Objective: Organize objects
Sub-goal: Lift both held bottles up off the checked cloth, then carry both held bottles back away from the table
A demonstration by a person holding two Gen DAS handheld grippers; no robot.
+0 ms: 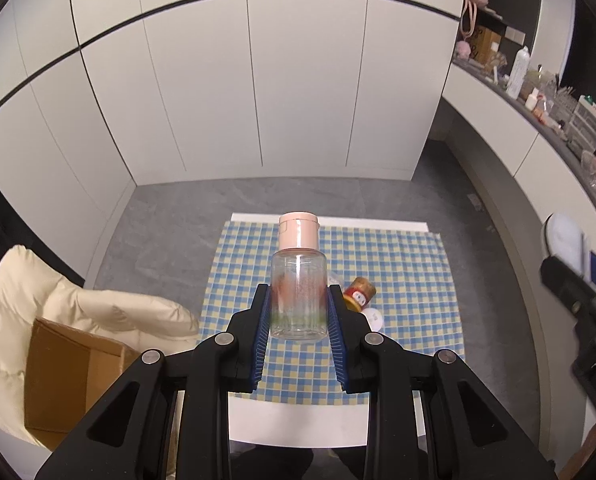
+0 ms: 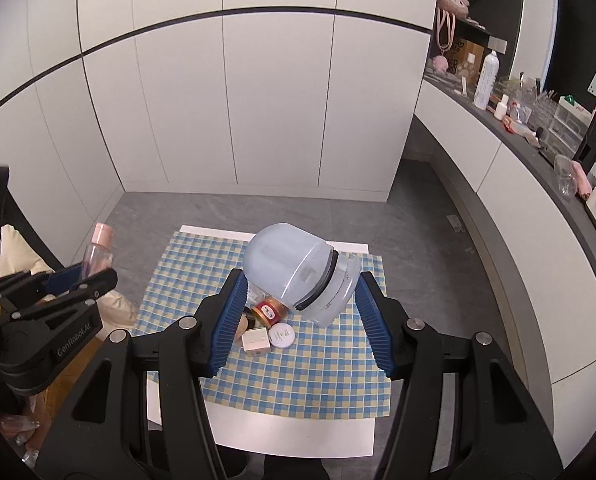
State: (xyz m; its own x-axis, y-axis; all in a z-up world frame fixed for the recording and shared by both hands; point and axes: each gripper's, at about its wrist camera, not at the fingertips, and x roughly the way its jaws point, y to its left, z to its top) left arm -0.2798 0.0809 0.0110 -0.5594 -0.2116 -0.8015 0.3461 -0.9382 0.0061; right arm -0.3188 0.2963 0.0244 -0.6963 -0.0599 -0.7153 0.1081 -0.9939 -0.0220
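My left gripper point(image 1: 298, 300) is shut on a clear bottle with a pink cap point(image 1: 298, 280) and holds it upright above the checkered cloth point(image 1: 409, 280); the bottle also shows in the right wrist view point(image 2: 97, 254). My right gripper point(image 2: 298, 292) is shut on a translucent blue-white container point(image 2: 294, 268), held tilted above the cloth point(image 2: 317, 368). Under it on the cloth lie a red-and-gold jar point(image 2: 269, 312), a white round lid point(image 2: 282, 336) and a small beige box point(image 2: 255, 341). The jar point(image 1: 359, 290) and the lid point(image 1: 373, 318) show beside the left fingers.
A cardboard box point(image 1: 66, 376) with a cream cushion point(image 1: 78, 304) behind it stands left of the white table point(image 1: 298, 424). A long counter point(image 2: 537, 148) crowded with bottles and boxes runs along the right. White cabinets stand behind.
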